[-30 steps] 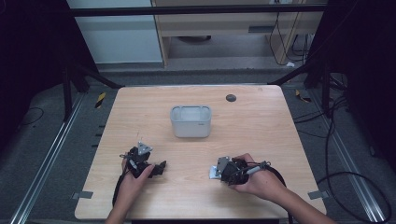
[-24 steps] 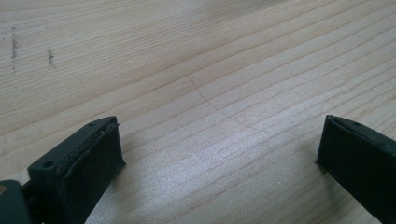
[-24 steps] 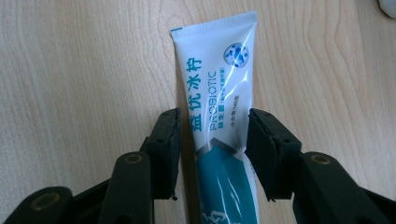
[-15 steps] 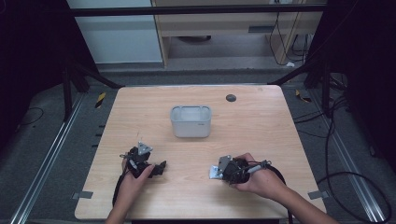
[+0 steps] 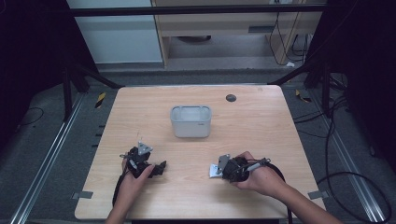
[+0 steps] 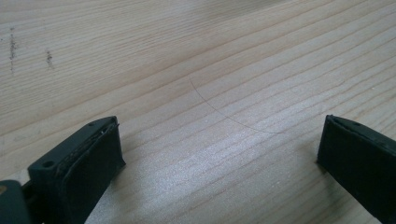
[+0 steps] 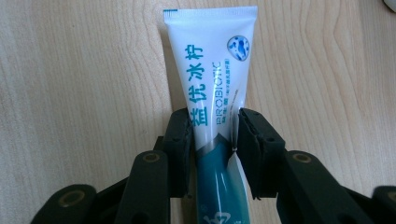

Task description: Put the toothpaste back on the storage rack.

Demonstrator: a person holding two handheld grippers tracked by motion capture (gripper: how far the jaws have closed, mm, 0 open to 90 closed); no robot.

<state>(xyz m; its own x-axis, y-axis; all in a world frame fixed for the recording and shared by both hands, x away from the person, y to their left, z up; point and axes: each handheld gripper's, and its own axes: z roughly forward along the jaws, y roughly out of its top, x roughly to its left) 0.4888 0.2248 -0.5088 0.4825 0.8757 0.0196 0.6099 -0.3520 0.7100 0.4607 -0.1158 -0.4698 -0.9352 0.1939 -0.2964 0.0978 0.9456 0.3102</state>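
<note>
Toothpaste tube point(image 7: 216, 93), white over teal, "PROBIOTIC" lettering, flat crimped end.

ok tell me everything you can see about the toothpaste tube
The white and teal plastic toothpaste tube is flat and soft-looking, with a crimped flat end pointing away from the right gripper, whose black jaws pinch its middle from both sides. It carries teal Chinese characters, the word PROBIOTIC and a small round blue emblem. It is low over the light wooden table.

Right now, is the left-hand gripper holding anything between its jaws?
No. In the left gripper view the left gripper has its two black jaws spread wide apart, with just bare wooden table between them.
</note>
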